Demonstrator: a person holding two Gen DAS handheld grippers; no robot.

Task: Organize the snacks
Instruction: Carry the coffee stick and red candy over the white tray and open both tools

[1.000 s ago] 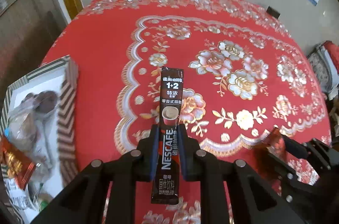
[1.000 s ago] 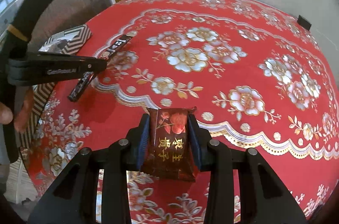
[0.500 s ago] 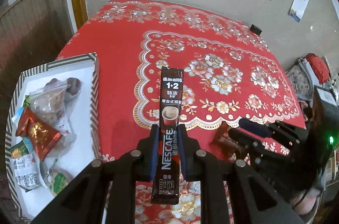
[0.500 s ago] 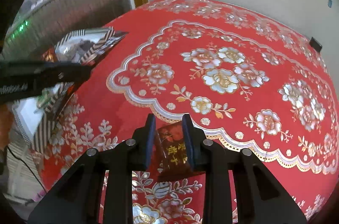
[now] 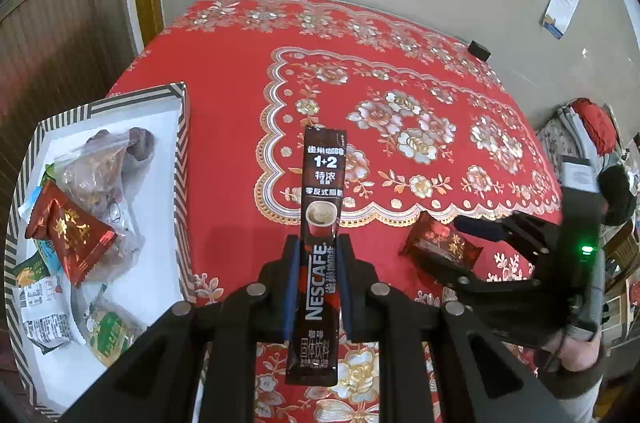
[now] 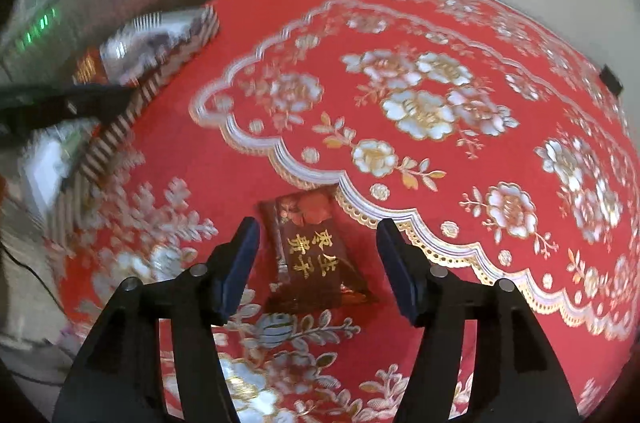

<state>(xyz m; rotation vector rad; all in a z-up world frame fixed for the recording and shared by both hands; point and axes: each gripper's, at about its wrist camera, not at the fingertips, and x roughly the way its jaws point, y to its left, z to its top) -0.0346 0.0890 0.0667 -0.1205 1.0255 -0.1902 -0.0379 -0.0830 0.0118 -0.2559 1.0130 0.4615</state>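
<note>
Striped-rim box (image 5: pixel 182 183) at the table's (image 5: pixel 224 71) left edge holds a clear bag of dark snacks (image 5: pixel 102 167), a red date packet (image 5: pixel 68 231), and smaller wrappers. Left gripper (image 5: pixel 318 275) clamps a Nescafé coffee stick (image 5: pixel 322 223). Right gripper (image 6: pixel 316 255) jaws, just opened, stand apart around a loose red snack packet (image 6: pixel 312 247) near the front edge.
</note>
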